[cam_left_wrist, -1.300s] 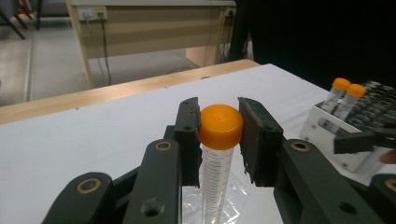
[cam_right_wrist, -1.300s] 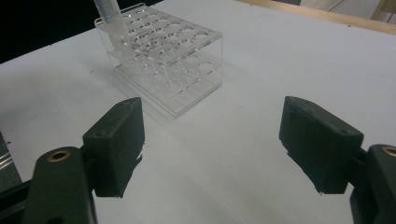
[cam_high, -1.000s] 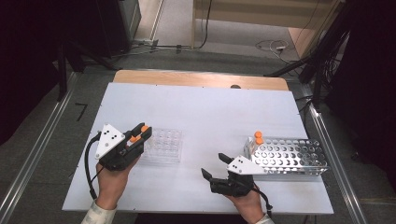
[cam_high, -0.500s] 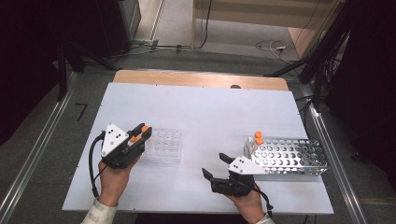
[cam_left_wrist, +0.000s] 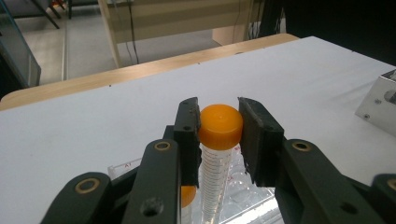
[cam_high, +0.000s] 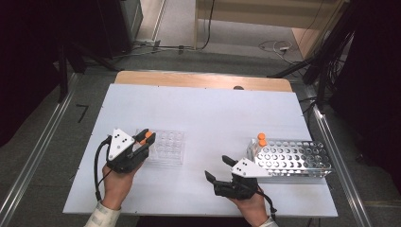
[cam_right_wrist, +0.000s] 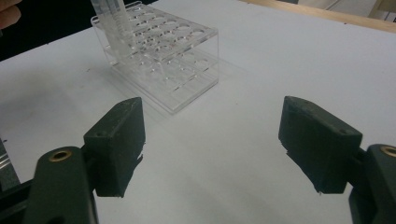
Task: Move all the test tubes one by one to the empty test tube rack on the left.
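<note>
I had the table point(cam_high: 203, 118) before me, its far edge against a wooden strip point(cam_high: 203, 80). On its near left stood the clear rack point(cam_high: 165, 147), and my left gripper point(cam_high: 142, 142) sat at that rack's left end, a capped tube point(cam_left_wrist: 217, 135) upright between its jaws over the rack. Well apart, on the near right, stood the metal rack point(cam_high: 293, 161), with two capped tubes point(cam_high: 261, 140) in its left end. My right gripper point(cam_high: 220, 170) lay just left of the metal rack, between the two racks, nothing between its jaws.
</note>
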### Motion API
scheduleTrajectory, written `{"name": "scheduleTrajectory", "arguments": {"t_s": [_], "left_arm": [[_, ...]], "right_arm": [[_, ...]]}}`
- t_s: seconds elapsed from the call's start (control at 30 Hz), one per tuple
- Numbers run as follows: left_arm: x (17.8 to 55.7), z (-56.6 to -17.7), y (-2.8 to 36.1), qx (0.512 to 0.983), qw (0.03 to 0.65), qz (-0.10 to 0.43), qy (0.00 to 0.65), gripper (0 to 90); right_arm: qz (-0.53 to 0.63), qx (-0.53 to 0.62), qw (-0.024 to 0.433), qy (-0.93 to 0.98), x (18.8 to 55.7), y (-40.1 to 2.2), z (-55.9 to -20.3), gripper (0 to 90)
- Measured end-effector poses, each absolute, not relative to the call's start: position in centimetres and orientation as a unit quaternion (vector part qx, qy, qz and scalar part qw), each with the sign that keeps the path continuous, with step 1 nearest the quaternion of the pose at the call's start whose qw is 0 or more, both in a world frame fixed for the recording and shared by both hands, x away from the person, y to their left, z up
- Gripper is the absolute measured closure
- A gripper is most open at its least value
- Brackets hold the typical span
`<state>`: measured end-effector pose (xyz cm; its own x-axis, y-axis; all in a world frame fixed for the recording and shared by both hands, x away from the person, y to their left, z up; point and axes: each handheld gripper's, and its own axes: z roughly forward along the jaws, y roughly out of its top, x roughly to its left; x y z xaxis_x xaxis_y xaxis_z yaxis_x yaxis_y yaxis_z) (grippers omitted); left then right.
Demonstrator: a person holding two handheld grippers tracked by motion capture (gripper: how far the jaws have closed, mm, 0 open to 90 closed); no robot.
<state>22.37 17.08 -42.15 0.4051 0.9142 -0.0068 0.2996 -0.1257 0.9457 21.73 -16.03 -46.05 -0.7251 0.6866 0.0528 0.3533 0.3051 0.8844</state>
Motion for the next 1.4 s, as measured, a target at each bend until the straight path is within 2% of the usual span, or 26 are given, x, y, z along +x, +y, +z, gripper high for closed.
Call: {"name": "scheduleTrajectory", "arguments": {"t_s": [0.1,0.2,0.47,0.63,0.77,1.4], "left_arm": [[22.4,-42.2,17.1,0.683,0.490,0.310,0.444,68.6],[22.3,-42.2,17.1,0.682,0.495,0.307,0.442,60.0],[22.1,-41.8,17.2,0.675,0.501,0.307,0.445,44.4],[22.0,-41.6,17.2,0.670,0.507,0.292,0.458,27.1],[21.7,-41.5,17.1,0.668,0.510,0.289,0.458,21.1],[21.1,-41.4,16.6,0.666,0.517,0.287,0.455,15.8]], "right_arm": [[0.489,0.329,0.170,0.790,21.7,-16.0,-46.1,21.3],[0.489,0.330,0.170,0.789,21.7,-16.0,-46.1,21.3],[0.491,0.329,0.172,0.788,21.7,-16.1,-46.0,21.3],[0.495,0.330,0.175,0.785,21.7,-16.3,-45.8,21.4],[0.496,0.332,0.180,0.782,21.6,-16.7,-45.5,21.4],[0.509,0.361,0.237,0.745,21.0,-21.7,-42.7,21.5]]}}
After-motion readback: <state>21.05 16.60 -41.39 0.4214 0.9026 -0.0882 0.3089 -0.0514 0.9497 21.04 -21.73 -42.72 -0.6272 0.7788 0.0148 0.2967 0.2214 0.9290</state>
